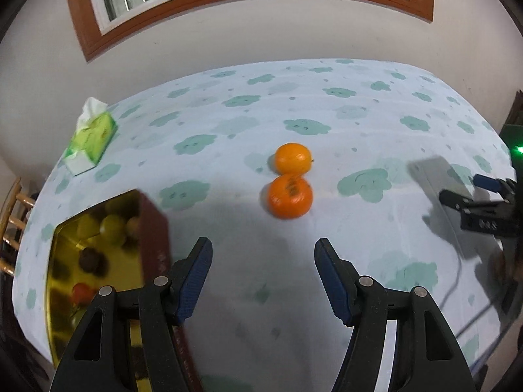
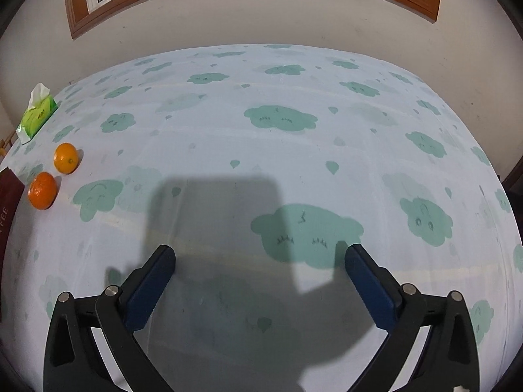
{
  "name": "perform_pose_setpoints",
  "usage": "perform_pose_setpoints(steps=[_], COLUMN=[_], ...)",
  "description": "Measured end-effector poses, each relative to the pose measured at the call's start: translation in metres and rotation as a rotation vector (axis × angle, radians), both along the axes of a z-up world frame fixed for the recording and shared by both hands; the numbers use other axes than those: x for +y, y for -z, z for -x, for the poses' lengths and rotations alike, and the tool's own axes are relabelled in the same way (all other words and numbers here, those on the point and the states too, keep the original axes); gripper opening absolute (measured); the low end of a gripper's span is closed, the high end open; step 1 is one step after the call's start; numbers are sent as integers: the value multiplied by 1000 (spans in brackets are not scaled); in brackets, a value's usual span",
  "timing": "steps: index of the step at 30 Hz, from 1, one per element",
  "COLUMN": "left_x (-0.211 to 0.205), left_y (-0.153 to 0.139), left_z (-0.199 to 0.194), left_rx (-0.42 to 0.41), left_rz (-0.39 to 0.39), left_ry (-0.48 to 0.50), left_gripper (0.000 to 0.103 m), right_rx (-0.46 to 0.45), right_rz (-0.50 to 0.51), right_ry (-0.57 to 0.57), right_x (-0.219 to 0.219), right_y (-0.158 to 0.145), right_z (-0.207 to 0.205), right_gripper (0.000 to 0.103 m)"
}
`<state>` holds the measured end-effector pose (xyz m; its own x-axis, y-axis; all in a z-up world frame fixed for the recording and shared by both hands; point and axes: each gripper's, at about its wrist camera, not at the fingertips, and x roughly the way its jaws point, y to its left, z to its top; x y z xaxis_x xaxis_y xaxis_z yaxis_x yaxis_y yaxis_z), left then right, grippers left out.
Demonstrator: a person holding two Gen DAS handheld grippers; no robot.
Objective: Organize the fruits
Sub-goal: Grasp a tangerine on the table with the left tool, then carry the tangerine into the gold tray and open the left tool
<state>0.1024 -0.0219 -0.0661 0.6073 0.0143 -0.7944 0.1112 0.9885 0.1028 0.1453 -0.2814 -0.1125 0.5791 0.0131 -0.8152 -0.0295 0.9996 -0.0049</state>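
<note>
Two oranges lie touching on the cloud-print tablecloth: a darker near orange (image 1: 289, 197) and a yellower far orange (image 1: 292, 157). They also show at the left of the right wrist view, the near orange (image 2: 42, 190) and the far orange (image 2: 66, 158). A brown tin box (image 1: 98, 261) with a gold inside holds green, dark and red fruits at the lower left. My left gripper (image 1: 263, 277) is open and empty, just short of the near orange. My right gripper (image 2: 260, 281) is open and empty over bare cloth; it also shows at the right edge of the left wrist view (image 1: 477, 196).
A green tissue pack (image 1: 91, 140) sits at the table's far left corner, also seen in the right wrist view (image 2: 37, 114). A wall with a wood-framed window (image 1: 248, 3) stands behind the table. A wooden chair (image 1: 13, 222) is at the left edge.
</note>
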Motion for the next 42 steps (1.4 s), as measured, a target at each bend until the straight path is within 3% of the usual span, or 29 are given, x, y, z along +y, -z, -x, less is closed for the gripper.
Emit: perform_pose_setpoints(steps=[6, 15, 16, 17, 19, 22, 26, 42], left_x=[-6, -10, -10, -8, -7, -5, -3, 57], left_y=[17, 35, 41, 41, 41, 36, 25, -36], left_z=[-34, -72, -77, -77, -76, -61, -28, 79], left_rx=[48, 85, 109, 98, 103, 117, 122, -54], left_rz=[52, 57, 71, 116, 124, 204, 231, 144], left_ry=[-11, -14, -15, -9, -29, -27, -30, -117], left_gripper=[66, 65, 57, 42, 42, 42, 42, 43], right_rx=[1, 0, 0, 0, 0, 1, 0, 0], right_rz=[0, -1, -1, -1, -1, -1, -1, -2], right_ry=[-5, -4, -4, -4, -4, -4, -4, -4], right_x=[0, 0, 0, 0, 0, 0, 0, 1], right_y=[1, 1, 1, 1, 1, 1, 1, 1], right_z=[4, 5, 5, 5, 5, 5, 5, 5], right_gripper=[102, 103, 103, 103, 103, 103, 103, 103])
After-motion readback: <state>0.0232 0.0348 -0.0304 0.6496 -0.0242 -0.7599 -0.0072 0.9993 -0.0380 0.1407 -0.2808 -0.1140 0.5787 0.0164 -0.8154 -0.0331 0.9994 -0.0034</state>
